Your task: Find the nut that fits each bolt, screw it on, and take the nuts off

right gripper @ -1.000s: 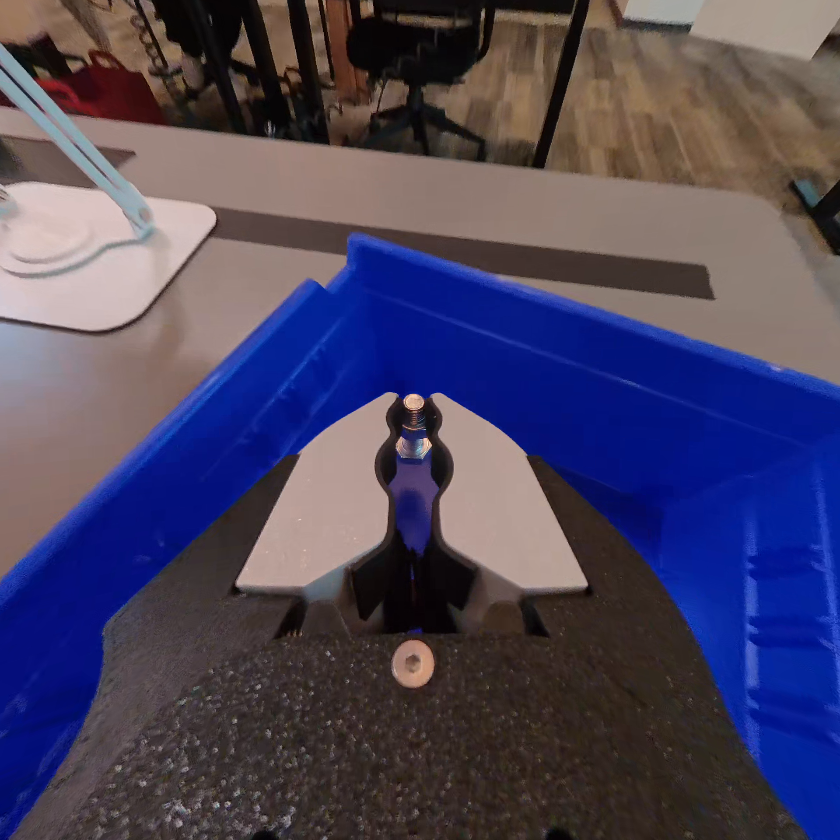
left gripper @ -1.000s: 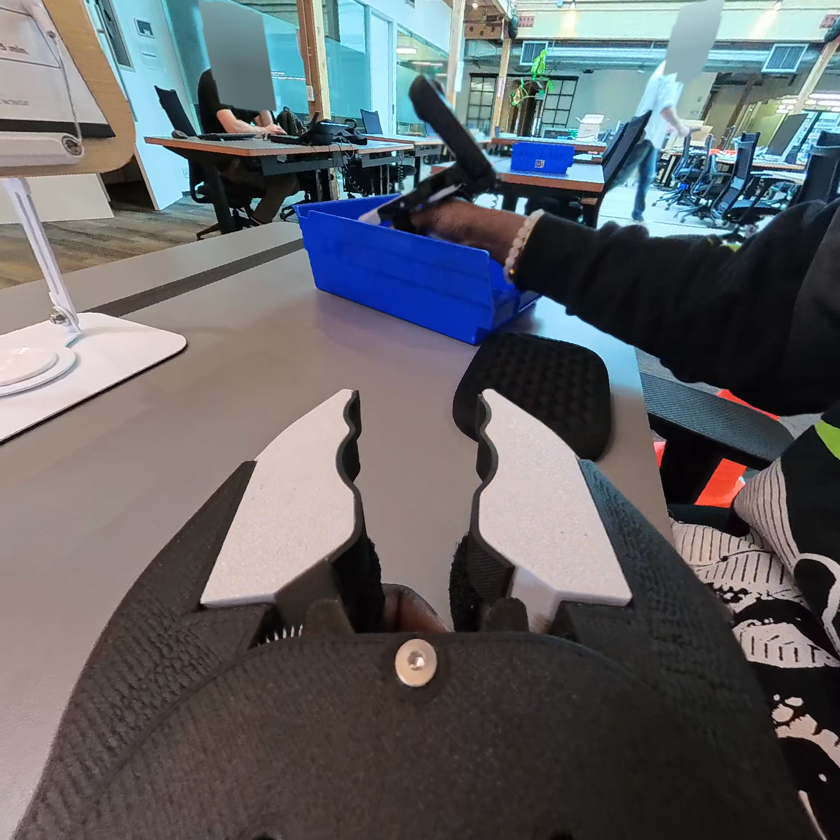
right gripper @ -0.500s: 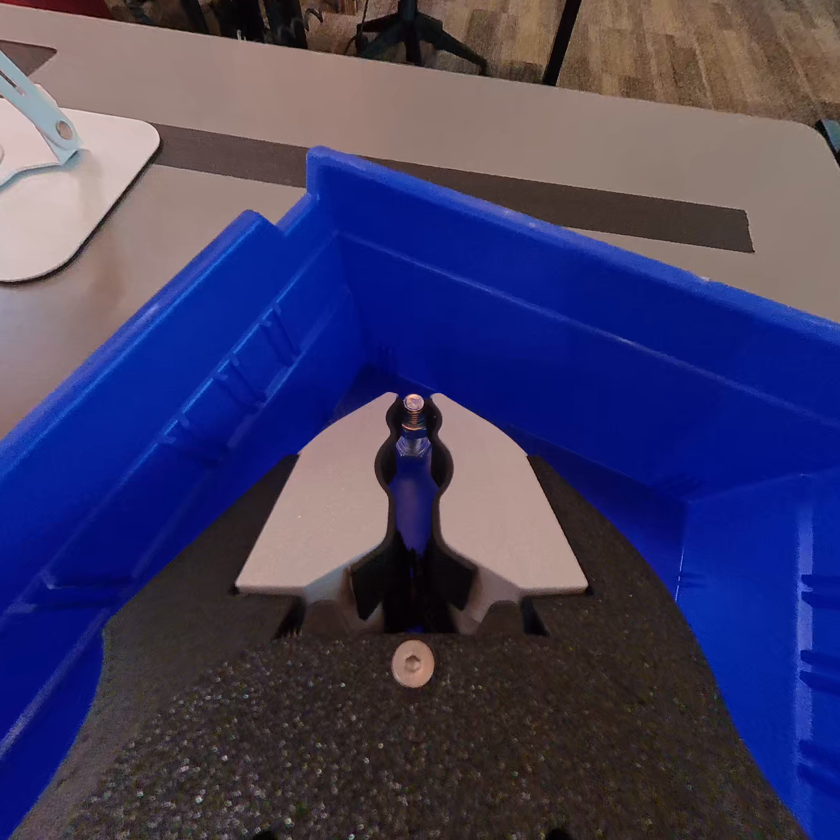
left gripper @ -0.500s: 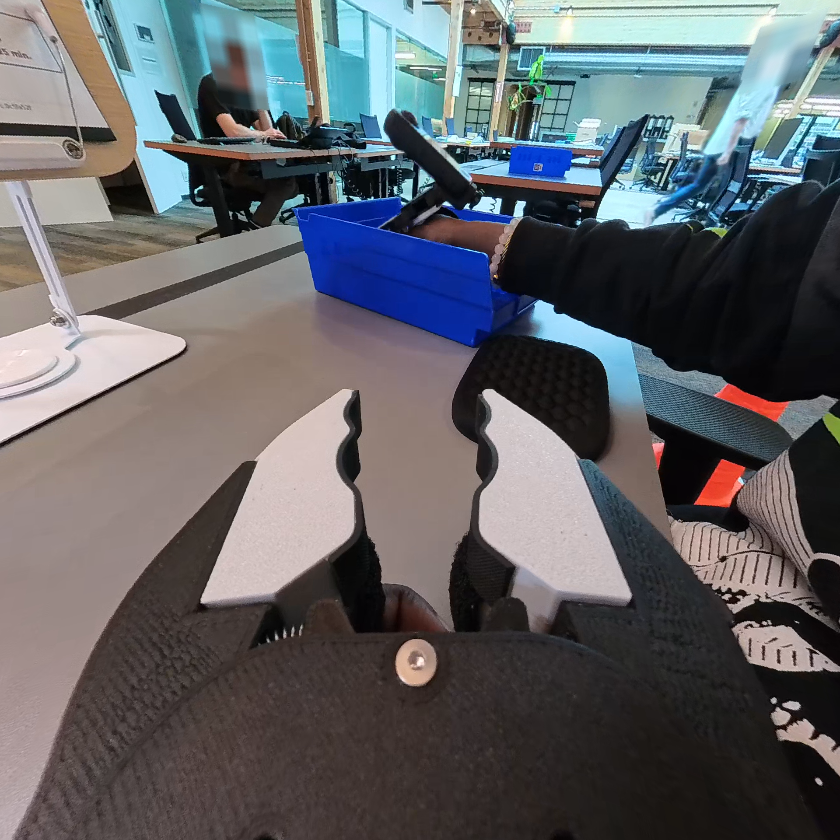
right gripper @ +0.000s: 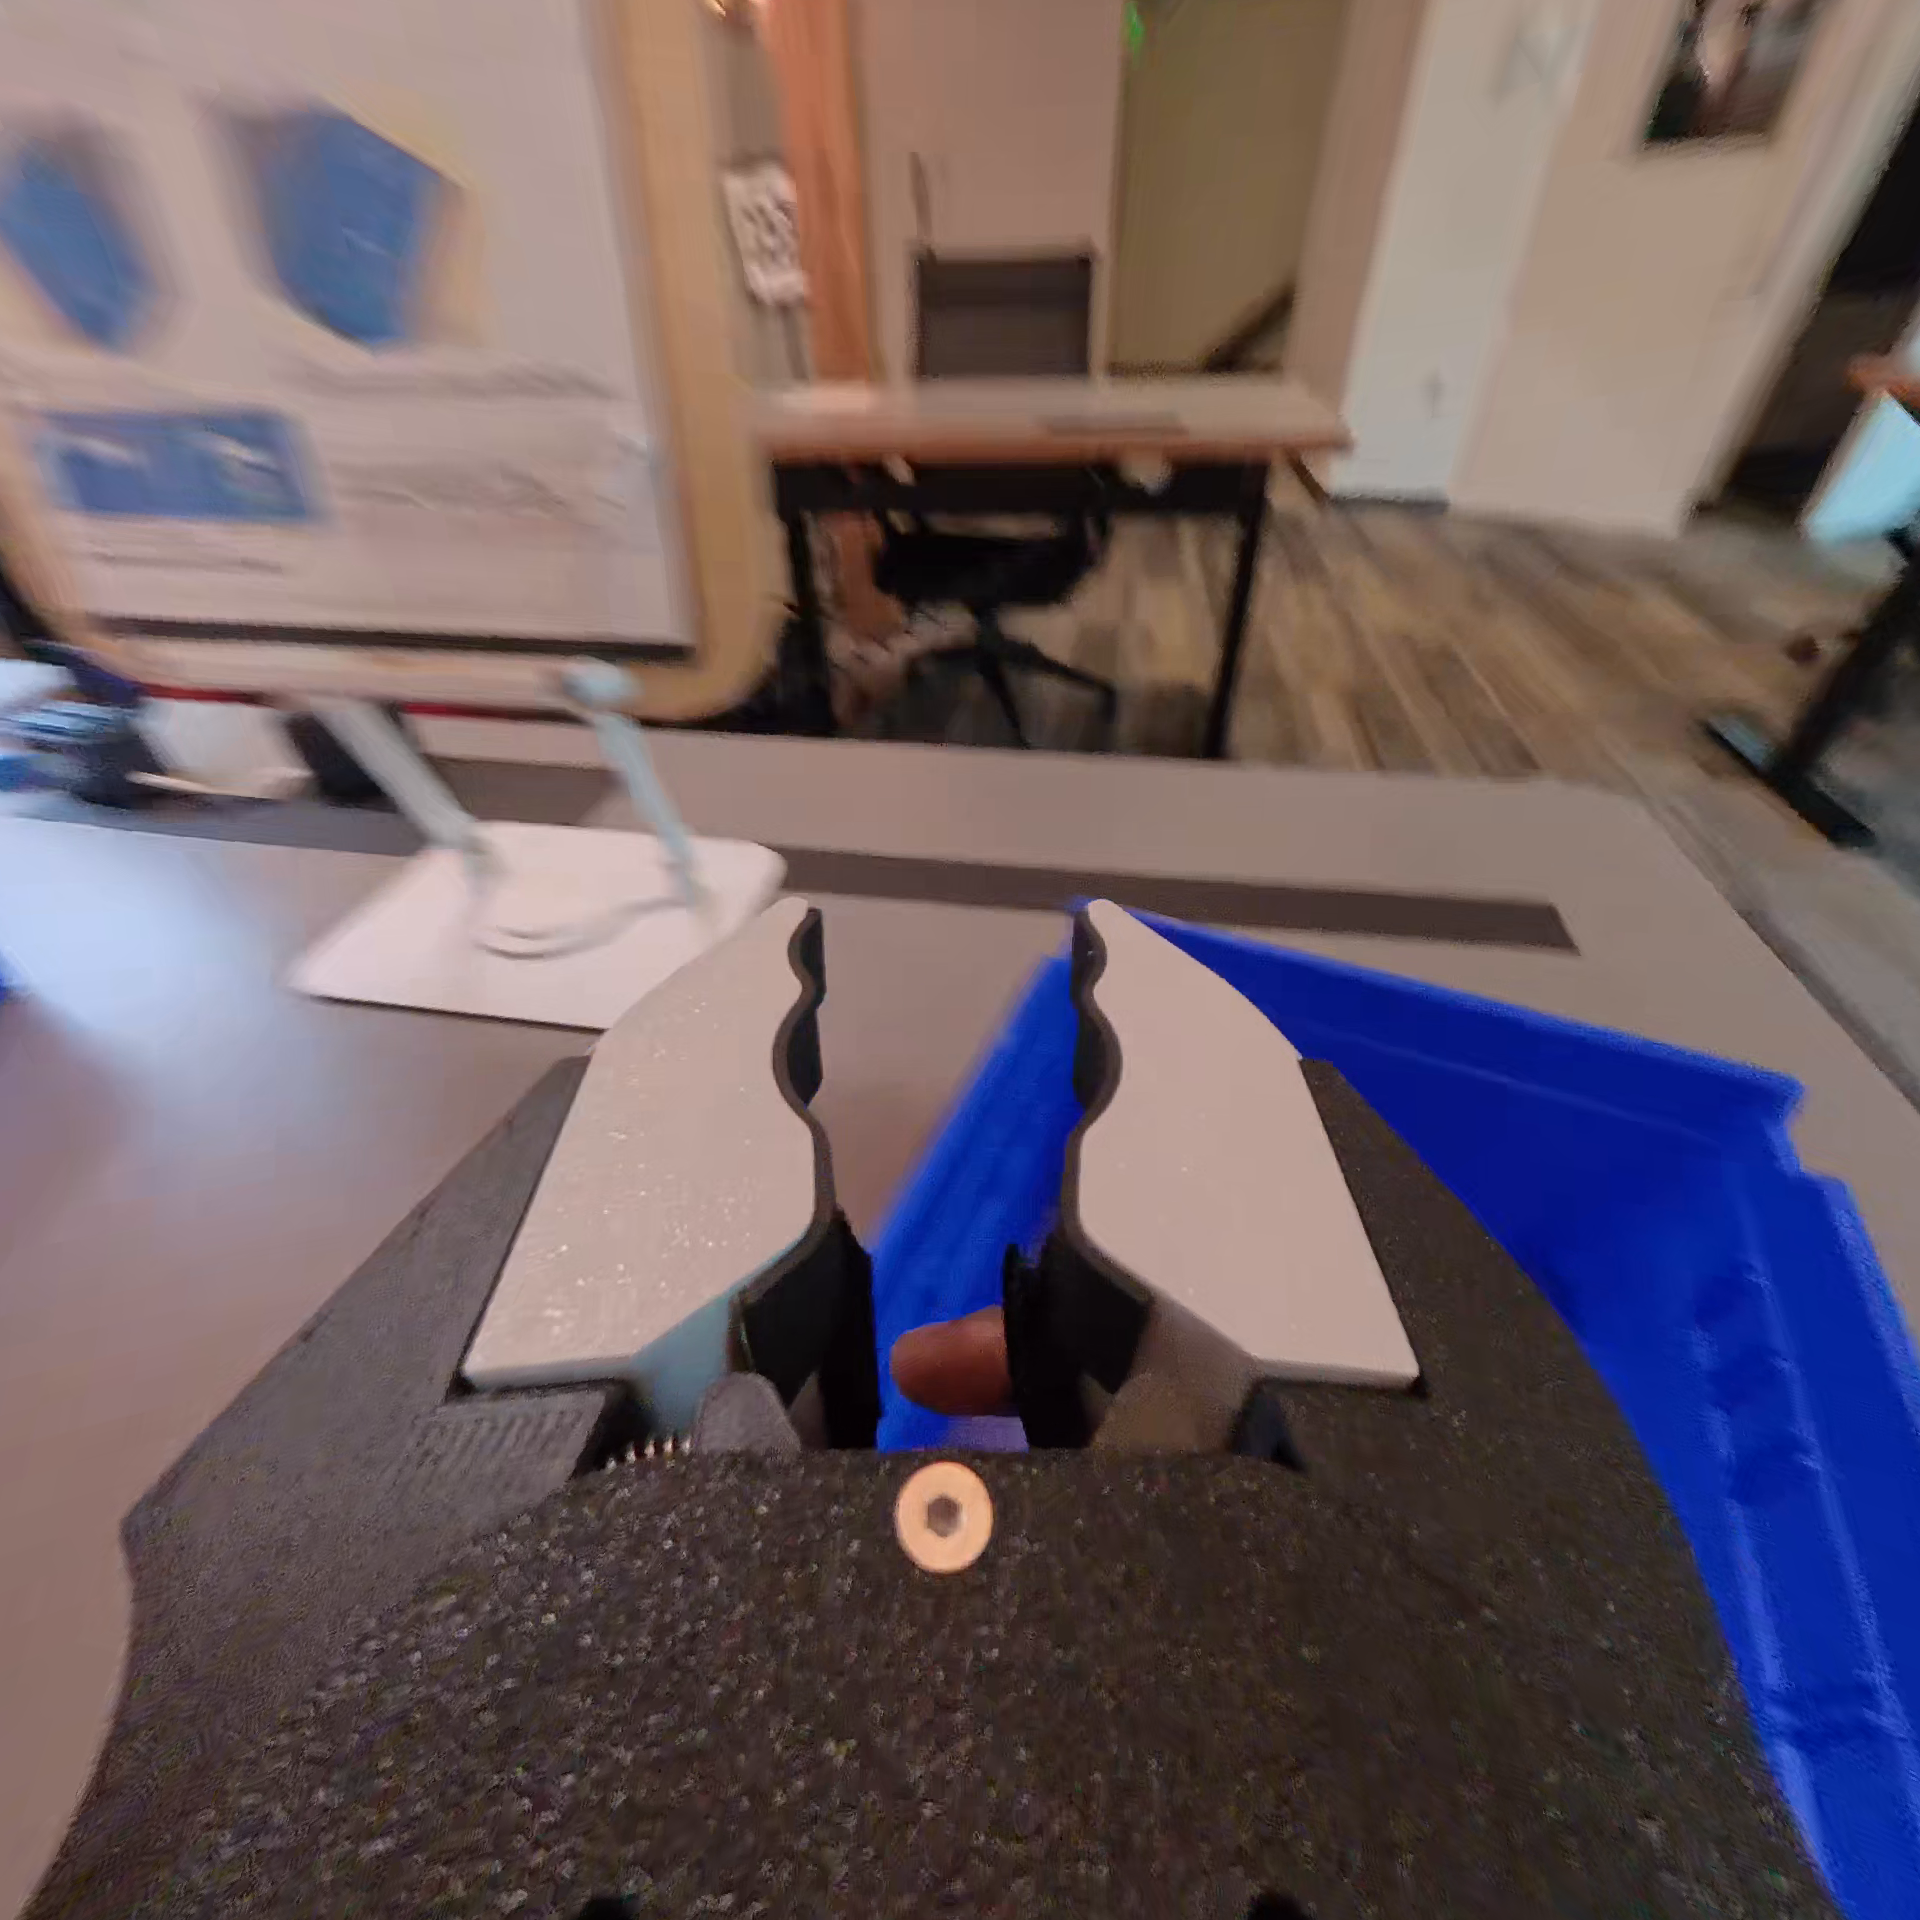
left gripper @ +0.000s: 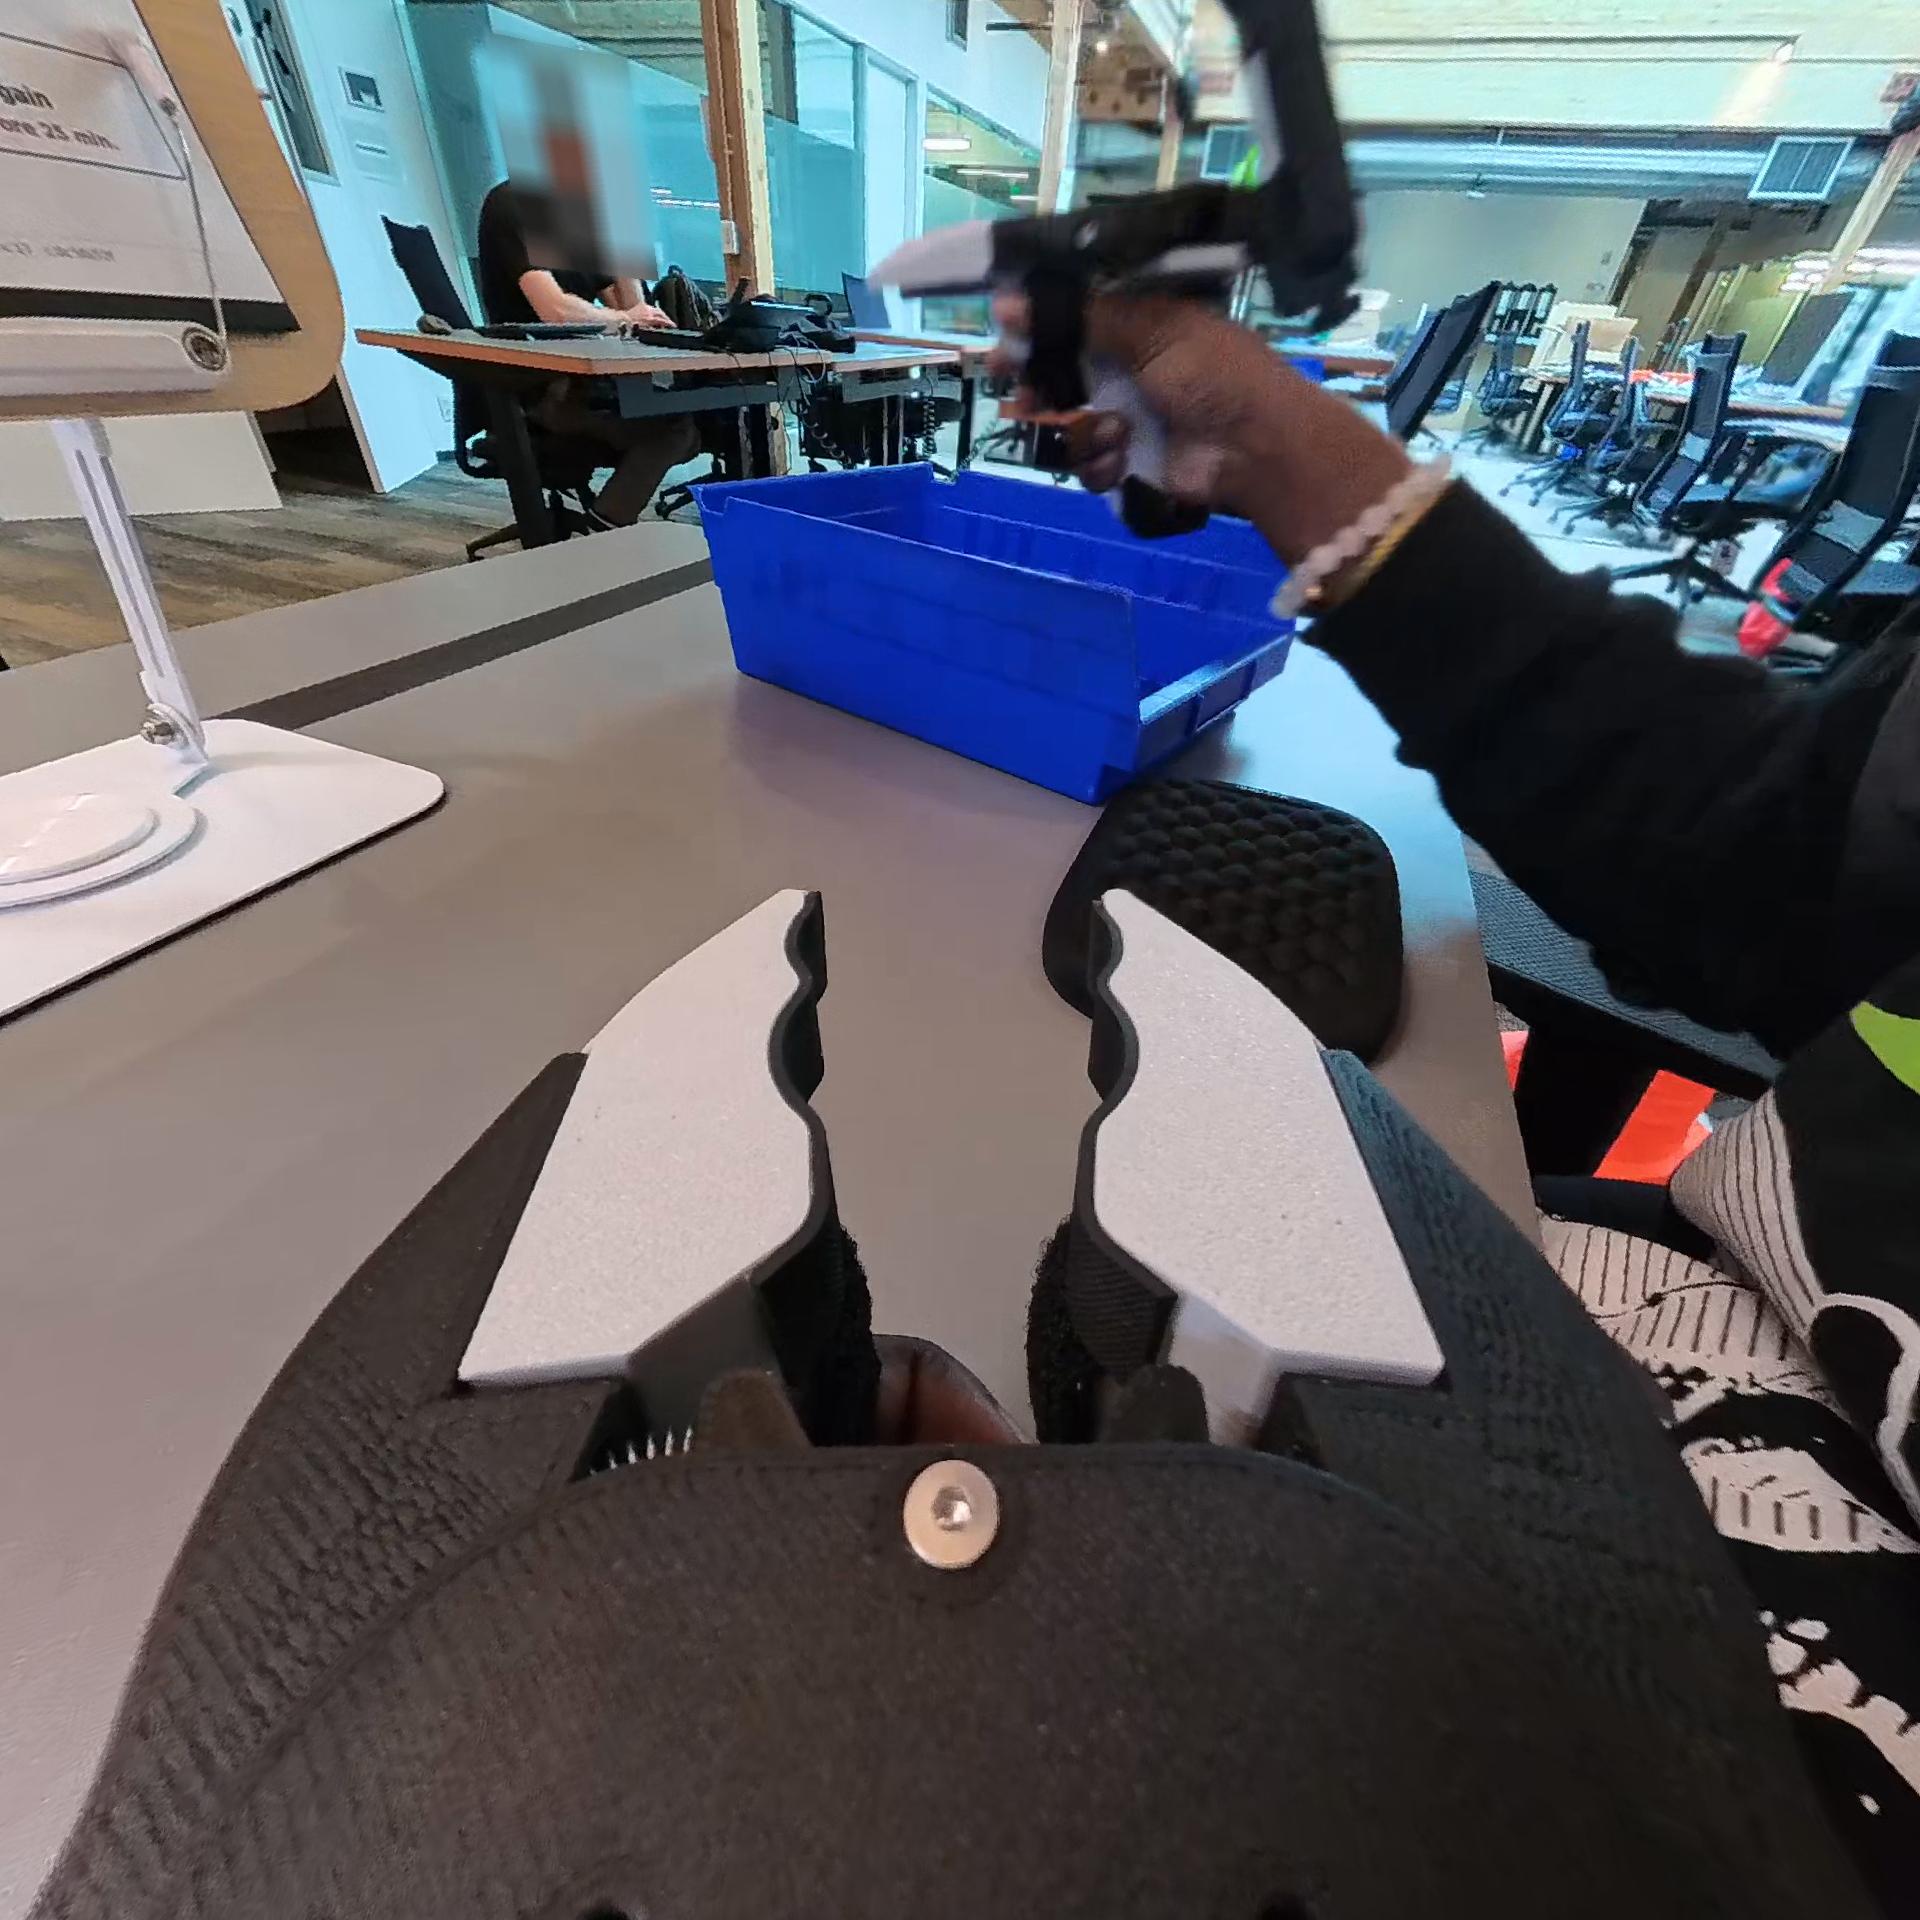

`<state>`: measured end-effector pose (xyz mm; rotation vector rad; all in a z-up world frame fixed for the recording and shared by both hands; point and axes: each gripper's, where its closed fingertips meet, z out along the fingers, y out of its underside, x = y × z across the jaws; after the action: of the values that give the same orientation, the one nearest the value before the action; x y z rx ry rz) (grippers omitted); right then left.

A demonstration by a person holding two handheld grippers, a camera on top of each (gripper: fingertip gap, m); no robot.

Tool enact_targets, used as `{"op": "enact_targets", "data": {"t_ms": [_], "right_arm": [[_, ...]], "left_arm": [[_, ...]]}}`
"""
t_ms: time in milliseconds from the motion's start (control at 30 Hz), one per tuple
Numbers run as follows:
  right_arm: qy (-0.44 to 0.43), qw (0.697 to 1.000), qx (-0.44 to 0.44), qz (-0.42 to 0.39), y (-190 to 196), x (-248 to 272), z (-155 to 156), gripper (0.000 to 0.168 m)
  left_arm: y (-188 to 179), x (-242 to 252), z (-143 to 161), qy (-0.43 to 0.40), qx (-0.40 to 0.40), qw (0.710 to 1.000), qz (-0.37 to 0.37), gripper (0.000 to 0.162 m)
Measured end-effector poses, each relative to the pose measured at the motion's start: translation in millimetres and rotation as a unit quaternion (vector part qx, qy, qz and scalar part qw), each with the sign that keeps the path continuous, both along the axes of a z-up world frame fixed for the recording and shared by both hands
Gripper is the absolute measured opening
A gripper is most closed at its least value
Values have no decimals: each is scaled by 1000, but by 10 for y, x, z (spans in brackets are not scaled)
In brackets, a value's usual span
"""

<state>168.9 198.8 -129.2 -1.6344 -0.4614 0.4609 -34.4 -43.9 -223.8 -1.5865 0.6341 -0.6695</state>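
A blue plastic bin (left gripper: 997, 634) stands on the grey table at the far right; it also shows in the right wrist view (right gripper: 1507, 1174). My right gripper (right gripper: 943, 940) is open and empty, raised above the bin's left wall. In the left wrist view it (left gripper: 914, 265) is blurred, held high over the bin by a hand. My left gripper (left gripper: 956, 914) is open and empty, low over the table's near part. No bolt or nut shows in either view.
A white stand base (left gripper: 197, 821) with a slanted arm sits at the left; it also shows in the right wrist view (right gripper: 551, 925). A black textured chair armrest (left gripper: 1247, 914) lies at the table's right edge. A dark strip (left gripper: 447, 655) runs across the table. My right fingertips sit around 35 centimeters from my left ones.
My right gripper was shut on a bolt with a nut down inside the bin. Now it is open, empty and lifted up out of the bin. My left gripper has not moved.
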Motion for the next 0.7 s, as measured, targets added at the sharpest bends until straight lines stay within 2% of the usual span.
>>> {"op": "enact_targets", "data": {"t_ms": [100, 167, 267, 400, 500, 600, 700], "right_arm": [[3, 994, 33, 106, -739, -451, 130, 50], [0, 982, 35, 186, -1186, -725, -15, 50], [13, 961, 16, 277, -1673, -1029, -419, 47], [7, 958, -17, 288, -1821, -1154, -939, 44], [-8, 955, -5, 296, -1869, -1200, -972, 41], [-20, 950, -7, 311, -1902, -1257, -1022, 40], [-27, 950, -12, 310, -1898, -1271, -1054, 40]], "left_arm": [[-7, -13, 18, 9, 9, 1000, 8, 48], [-41, -35, 51, 16, 12, 1000, 13, 48], [-153, -118, 198, 4, 9, 1000, 22, 48], [-317, -524, 573, -9, -3, 997, 72, 43], [-347, -1237, 751, 60, -19, 983, 175, 39], [-309, -2125, 655, 157, -88, 944, 275, 36], [-172, -2918, 272, 223, -211, 891, 333, 33]]}}
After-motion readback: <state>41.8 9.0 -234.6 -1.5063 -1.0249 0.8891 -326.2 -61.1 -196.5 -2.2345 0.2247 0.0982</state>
